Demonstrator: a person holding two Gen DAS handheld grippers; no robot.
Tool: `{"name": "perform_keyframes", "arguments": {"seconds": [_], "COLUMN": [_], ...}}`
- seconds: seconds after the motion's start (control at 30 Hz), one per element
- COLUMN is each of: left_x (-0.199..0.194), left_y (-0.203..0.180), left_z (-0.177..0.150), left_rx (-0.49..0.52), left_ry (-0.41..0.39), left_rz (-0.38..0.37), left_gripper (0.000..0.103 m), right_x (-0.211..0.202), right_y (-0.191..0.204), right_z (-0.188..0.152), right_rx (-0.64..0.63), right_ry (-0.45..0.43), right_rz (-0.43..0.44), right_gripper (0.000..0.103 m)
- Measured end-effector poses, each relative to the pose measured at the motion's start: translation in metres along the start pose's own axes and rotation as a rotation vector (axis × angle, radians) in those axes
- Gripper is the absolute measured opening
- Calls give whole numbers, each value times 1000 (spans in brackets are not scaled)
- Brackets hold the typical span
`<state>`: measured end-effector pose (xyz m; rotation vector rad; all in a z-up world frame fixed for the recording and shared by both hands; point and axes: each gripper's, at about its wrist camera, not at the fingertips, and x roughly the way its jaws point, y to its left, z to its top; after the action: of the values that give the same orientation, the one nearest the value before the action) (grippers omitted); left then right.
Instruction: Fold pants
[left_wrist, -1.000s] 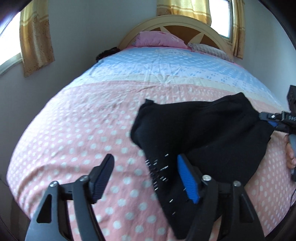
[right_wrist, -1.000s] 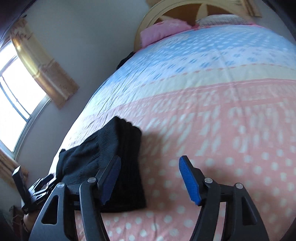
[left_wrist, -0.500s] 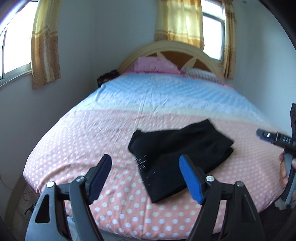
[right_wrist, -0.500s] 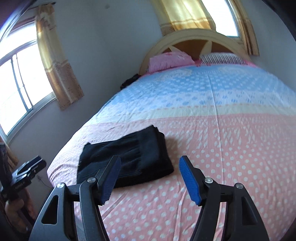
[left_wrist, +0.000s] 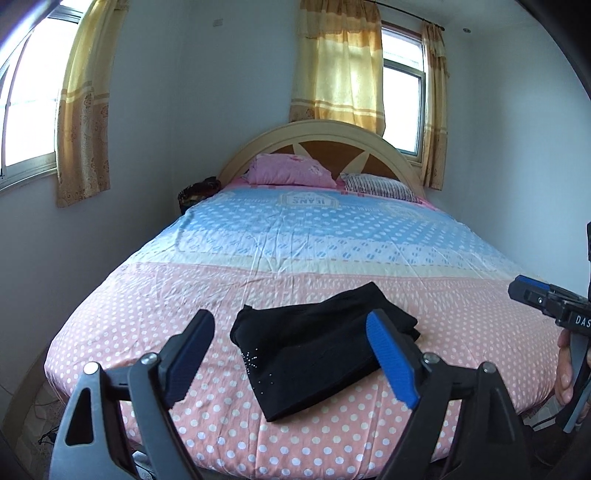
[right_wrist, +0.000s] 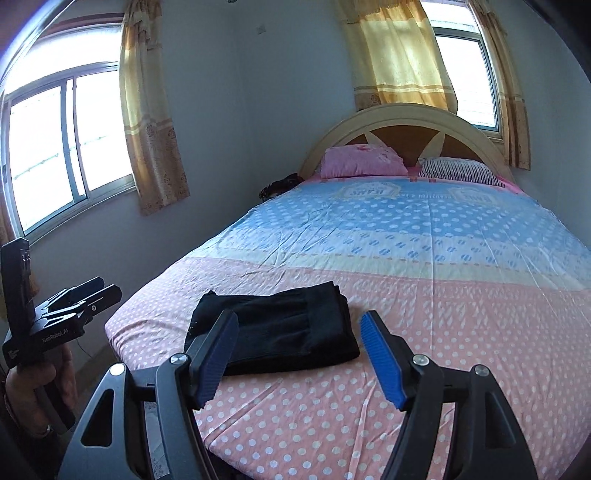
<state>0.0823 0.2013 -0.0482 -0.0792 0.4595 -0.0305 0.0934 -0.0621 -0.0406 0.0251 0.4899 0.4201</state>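
Folded black pants (left_wrist: 321, 350) lay on bed (left_wrist: 147, 306) beyond both grippers' jaws: left gripper (left_wrist: 291, 354) just widened, empty; right gripper (right_wrist: 299, 354) apart, empty.

Two pillows (left_wrist: 291, 174) (one pink), one pants (left_wrist: 317, 347).

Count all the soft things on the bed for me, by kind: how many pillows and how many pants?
Pillows: 2, a pink pillow and a striped pillow.
Folded black pants: 1.
Total: 3.
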Motion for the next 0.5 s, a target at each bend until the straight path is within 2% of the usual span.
{"name": "perform_keyframes", "arguments": {"seconds": [0.5], "left_x": [-12], "left_y": [-9], "left_z": [3], "left_rx": [11], "left_ry": [-19], "left_rz": [3], "left_gripper": [91], "right_x": [-3], "right_y": [0], "right_z": [-2], "right_rx": [-2], "right_ry": [-6], "right_rz": [-6], "right_gripper": [70]}}
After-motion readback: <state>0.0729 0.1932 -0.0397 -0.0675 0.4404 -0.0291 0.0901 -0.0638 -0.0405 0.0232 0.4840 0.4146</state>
